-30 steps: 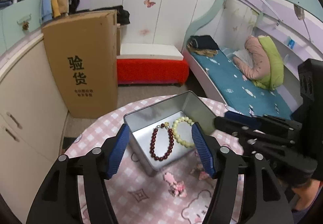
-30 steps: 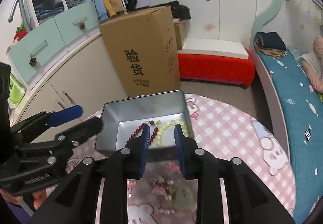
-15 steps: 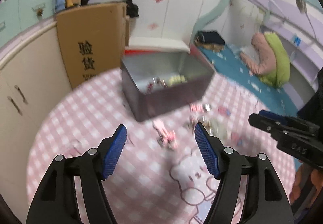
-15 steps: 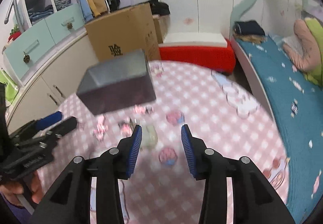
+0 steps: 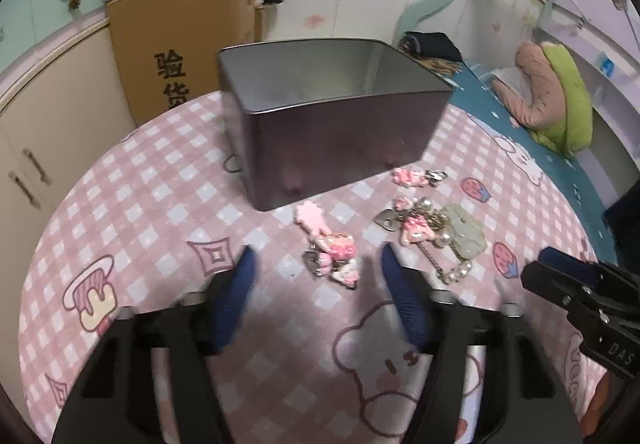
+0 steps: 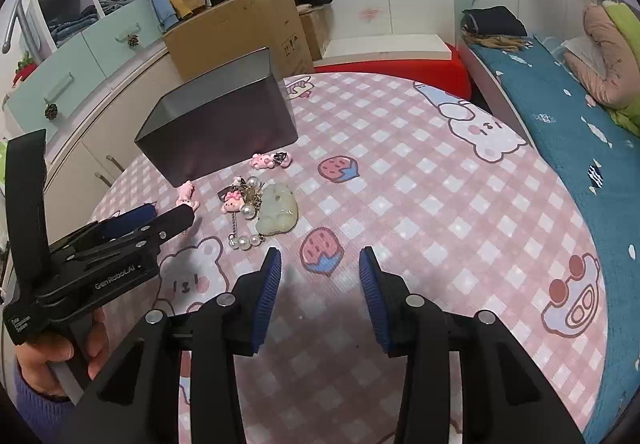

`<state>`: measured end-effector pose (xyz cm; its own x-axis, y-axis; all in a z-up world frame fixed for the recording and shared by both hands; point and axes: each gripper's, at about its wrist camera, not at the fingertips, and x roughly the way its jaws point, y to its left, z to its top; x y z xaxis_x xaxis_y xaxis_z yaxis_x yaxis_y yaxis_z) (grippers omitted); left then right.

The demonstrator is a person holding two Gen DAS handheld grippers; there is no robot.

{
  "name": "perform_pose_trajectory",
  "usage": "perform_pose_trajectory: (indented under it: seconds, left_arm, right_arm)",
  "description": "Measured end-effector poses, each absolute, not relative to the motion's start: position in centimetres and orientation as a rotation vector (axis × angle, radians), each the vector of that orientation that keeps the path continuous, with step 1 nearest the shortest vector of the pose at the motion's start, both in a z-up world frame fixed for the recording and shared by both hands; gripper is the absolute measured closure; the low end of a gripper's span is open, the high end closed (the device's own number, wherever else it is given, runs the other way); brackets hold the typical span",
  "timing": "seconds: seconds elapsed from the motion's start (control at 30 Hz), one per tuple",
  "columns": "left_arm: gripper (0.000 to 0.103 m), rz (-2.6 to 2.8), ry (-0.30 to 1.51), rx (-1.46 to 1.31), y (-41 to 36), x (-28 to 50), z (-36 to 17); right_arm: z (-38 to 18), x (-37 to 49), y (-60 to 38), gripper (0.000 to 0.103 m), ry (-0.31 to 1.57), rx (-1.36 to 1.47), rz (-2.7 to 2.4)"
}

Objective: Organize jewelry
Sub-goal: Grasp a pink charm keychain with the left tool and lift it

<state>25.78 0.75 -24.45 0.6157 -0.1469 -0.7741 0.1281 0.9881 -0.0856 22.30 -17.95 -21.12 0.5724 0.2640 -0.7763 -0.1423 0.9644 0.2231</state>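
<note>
Left gripper, jaws closing with nothing pinched yet, sits nearest the pink charm, which lies just ahead between its tips, long axis running away toward the metal tin. Right gripper hangs spread and empty, with the pearl-and-jade cluster ahead to its left.

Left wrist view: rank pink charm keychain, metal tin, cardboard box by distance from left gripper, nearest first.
From the left gripper, whose jaws are closing with nothing between them:
1. Pink charm keychain, on the tablecloth just ahead of the fingertips.
2. Metal tin, farther back, mid-table.
3. Cardboard box, off the table, behind the tin to the left.
</note>
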Motion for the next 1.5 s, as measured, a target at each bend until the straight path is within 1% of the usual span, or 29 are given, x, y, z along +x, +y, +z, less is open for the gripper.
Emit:
perform_pose_trajectory:
  seconds: [0.03,0.07,0.1,0.13,0.2,0.3,0.4,0.57,0.6,0.7,0.87,0.93,0.97,1.03,1.17,1.27,1.33,1.37,1.4,1.5]
  left_arm:
    - [0.051,-0.154,0.897,0.014,0.4,25.8,-24.6]
    - [0.056,-0.149,0.898,0.039,0.2,25.7,-24.6]
    - [0.06,-0.144,0.898,0.055,0.0,25.8,-24.7]
    - [0.062,-0.141,0.899,0.071,0.0,25.8,-24.7]
    - [0.07,-0.141,0.898,0.09,0.1,25.8,-24.7]
    - [0.08,-0.15,0.898,0.087,0.8,25.5,-24.7]
    - [0.087,-0.176,0.896,0.068,1.9,25.0,-24.7]
    - [0.088,-0.222,0.909,0.011,3.4,24.2,-24.7]
    - [0.091,-0.224,0.909,0.008,3.6,24.0,-24.6]
    - [0.094,-0.232,0.907,-0.001,4.0,23.6,-24.6]
    - [0.096,-0.251,0.914,-0.041,5.0,23.0,-24.6]
    - [0.096,-0.261,0.92,-0.074,5.3,23.0,-24.6]
    - [0.093,-0.267,0.924,-0.094,5.4,23.0,-24.7]
    - [0.093,-0.273,0.924,-0.11,5.4,23.2,-24.7]
    - [0.092,-0.265,0.921,-0.075,4.6,23.6,-24.5]
    - [0.089,-0.273,0.919,-0.066,4.0,24.0,-24.4]
    - [0.076,-0.298,0.924,-0.083,3.9,24.2,-24.3]
    - [0.057,-0.311,0.918,-0.086,3.7,24.2,-24.2]
    - [0.05,-0.3,0.909,-0.074,3.5,24.2,-24.2]
    - [0.051,-0.271,0.894,-0.031,2.9,24.5,-24.3]
  right_arm:
    - [-21.1,22.3,-18.0,0.062,0.932,0.145,0.241]
    - [-21.1,22.4,-18.0,0.057,0.932,0.147,0.244]
    - [-21.0,22.4,-18.0,0.055,0.929,0.148,0.244]
    - [-20.9,22.4,-18.0,0.054,0.923,0.148,0.243]
    - [-20.8,22.4,-18.0,0.054,0.921,0.152,0.251]
    - [-20.8,22.4,-18.0,0.054,0.922,0.152,0.252]
    - [-20.9,22.4,-17.9,0.054,0.924,0.156,0.25]
    - [-20.9,22.4,-17.7,0.054,0.925,0.15,0.25]
    - [-20.9,22.3,-17.6,0.054,0.924,0.148,0.251]
    - [-20.8,22.1,-17.1,0.054,0.92,0.142,0.255]
    - [-20.5,21.9,-16.0,0.054,0.918,0.123,0.269]
    - [-20.4,21.8,-15.6,0.054,0.921,0.118,0.27]
    - [-20.5,21.9,-15.5,0.054,0.926,0.117,0.273]
    - [-20.7,21.8,-15.2,0.054,0.932,0.114,0.275]
    - [-20.8,21.7,-14.9,0.054,0.94,0.113,0.279]
    - [-20.8,21.7,-14.9,0.054,0.943,0.111,0.276]
    - [-20.8,21.8,-15.0,0.054,0.946,0.112,0.274]
    - [-20.9,21.8,-15.0,0.054,0.947,0.113,0.272]
    - [-21.0,21.8,-15.1,0.054,0.949,0.115,0.271]
    - [-21.3,22.0,-15.3,0.054,0.958,0.124,0.272]
